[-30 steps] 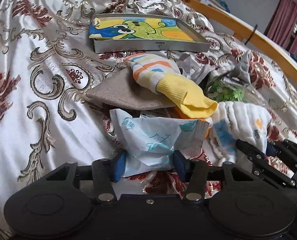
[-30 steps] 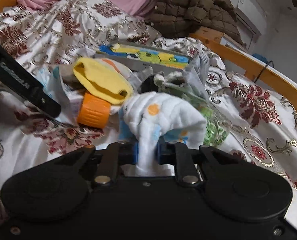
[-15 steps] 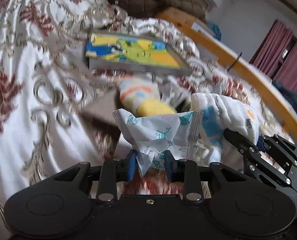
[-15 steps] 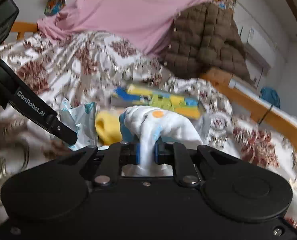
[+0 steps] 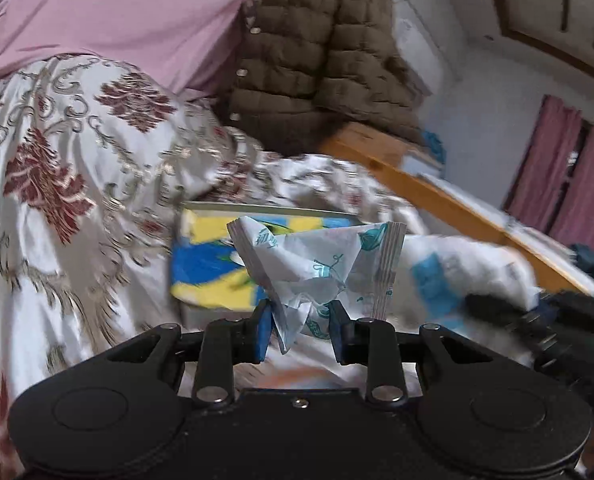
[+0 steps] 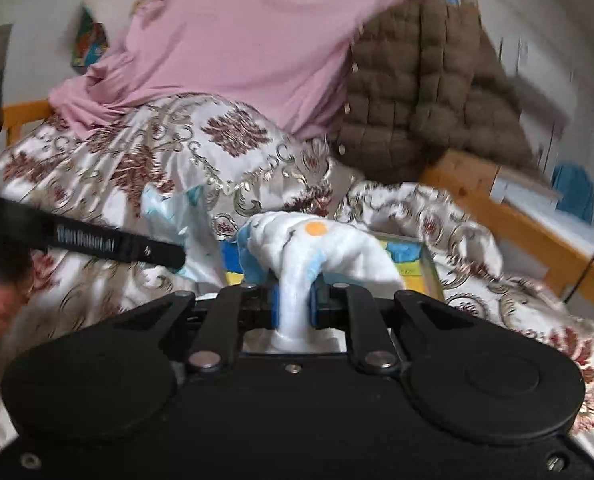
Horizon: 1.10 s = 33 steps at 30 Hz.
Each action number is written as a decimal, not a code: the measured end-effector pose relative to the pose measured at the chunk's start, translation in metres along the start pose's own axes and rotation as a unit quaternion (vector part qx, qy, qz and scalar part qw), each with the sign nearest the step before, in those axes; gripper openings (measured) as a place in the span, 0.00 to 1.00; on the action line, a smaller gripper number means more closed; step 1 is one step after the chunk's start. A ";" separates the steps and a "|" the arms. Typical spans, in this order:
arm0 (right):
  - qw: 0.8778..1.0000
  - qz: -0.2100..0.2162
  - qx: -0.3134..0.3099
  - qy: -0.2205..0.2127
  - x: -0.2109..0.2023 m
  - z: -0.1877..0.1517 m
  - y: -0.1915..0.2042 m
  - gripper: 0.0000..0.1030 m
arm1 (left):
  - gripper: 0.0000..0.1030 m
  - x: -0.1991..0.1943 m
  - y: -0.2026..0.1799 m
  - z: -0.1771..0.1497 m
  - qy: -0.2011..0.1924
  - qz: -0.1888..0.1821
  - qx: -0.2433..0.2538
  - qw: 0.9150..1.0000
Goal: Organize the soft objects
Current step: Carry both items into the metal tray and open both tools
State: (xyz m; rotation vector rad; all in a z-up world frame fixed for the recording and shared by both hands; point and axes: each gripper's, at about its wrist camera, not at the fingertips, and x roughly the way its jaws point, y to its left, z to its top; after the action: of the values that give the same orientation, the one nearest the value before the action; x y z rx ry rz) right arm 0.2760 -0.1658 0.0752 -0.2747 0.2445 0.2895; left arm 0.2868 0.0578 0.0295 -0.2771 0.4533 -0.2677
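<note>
My left gripper (image 5: 300,320) is shut on a crumpled white packet with teal print (image 5: 321,256), held up above the bed. Behind the packet lies a shallow metal tray (image 5: 201,264) with a blue, yellow and green cartoon bottom. My right gripper (image 6: 295,300) is shut on a white quilted cloth with an orange dot and blue patches (image 6: 337,248), also lifted. That cloth (image 5: 457,264) shows blurred at the right of the left wrist view. In the right wrist view one left finger (image 6: 117,246) crosses from the left, with the packet (image 6: 169,208) beyond it and the tray (image 6: 411,260) behind the cloth.
A white bedspread with maroon and gold flowers (image 5: 57,184) covers the bed. A pink sheet (image 6: 257,40) and a brown quilted jacket (image 6: 429,96) are heaped at the back. A wooden bed rail (image 5: 437,196) runs along the right, with pink curtains (image 5: 577,176) beyond.
Both grippers rose off the pile with their items and now look more level. The left jaws closed tighter on the packet. The socks and other pile items dropped out of view.
</note>
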 end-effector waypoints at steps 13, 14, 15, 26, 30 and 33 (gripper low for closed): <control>0.993 -0.013 0.069 0.100 0.196 0.043 -0.065 0.08 | 0.31 0.122 0.042 0.028 0.024 0.074 -0.040 0.996; 0.991 -0.017 0.077 0.108 0.207 0.042 -0.068 0.08 | 0.31 0.131 0.045 0.028 0.035 0.077 -0.044 0.995; 0.990 -0.019 0.082 0.116 0.222 0.043 -0.067 0.08 | 0.31 0.139 0.047 0.027 0.044 0.081 -0.048 0.995; 0.982 -0.032 0.092 0.161 0.291 0.014 -0.075 0.12 | 0.37 0.180 0.051 0.015 0.113 0.083 -0.044 0.989; 0.981 -0.033 0.088 0.171 0.298 0.001 -0.069 0.24 | 0.46 0.180 0.048 0.012 0.117 0.081 -0.038 0.989; 0.981 -0.032 0.081 0.171 0.285 -0.001 -0.067 0.44 | 0.53 0.178 0.049 0.015 0.117 0.085 -0.041 0.989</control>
State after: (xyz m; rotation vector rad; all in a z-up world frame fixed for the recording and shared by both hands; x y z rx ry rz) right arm 0.5610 -0.1575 0.0114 -0.1686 0.5945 0.1568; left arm 0.4568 0.0506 -0.0427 -0.2870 0.7177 -0.1156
